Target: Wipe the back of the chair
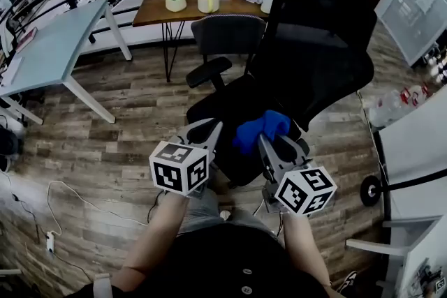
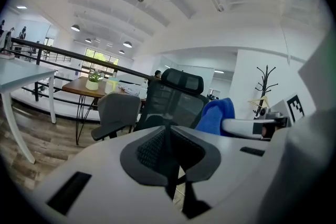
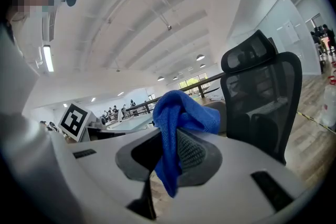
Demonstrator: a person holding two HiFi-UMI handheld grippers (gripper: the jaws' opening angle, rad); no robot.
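Wooden floor [image 1: 133, 108] carries the black office chair [image 1: 314, 59] just ahead of us, and we record our right gripper [image 1: 271, 144] clamped on a blue cloth [image 1: 262, 129] over its seat [image 1: 220, 108], our left gripper [image 1: 206, 132] closed on nothing.

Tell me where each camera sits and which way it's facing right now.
Head view: on the person's head, looking steeply down at the chair; shows both arms, left gripper, right gripper.
Left gripper view: rides the left gripper, looks along its shut jaws toward the chair; right gripper shows at right.
Right gripper view: rides the right gripper, looks along jaws shut on the cloth; left gripper shows at left.
Shared: all three show chair and cloth.
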